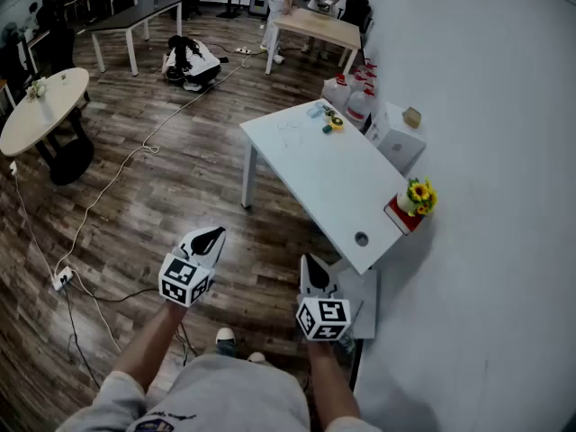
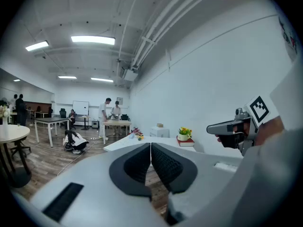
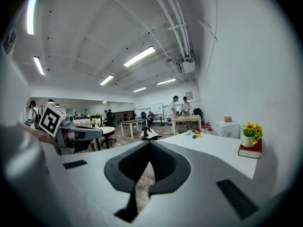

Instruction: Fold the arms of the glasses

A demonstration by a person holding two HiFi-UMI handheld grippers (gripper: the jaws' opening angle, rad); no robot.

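The head view shows the left tongs (image 1: 211,235) and right tongs (image 1: 310,265) short of the white counter (image 1: 333,183); their own views show both closed and empty. The glasses (image 1: 290,130), faint, lie at its far end.

Table (image 1: 315,165): ahead of you.
Flowerpot (image 1: 418,196): on its right edge.
Left gripper (image 1: 212,235), right gripper (image 1: 308,264): side by side before it.
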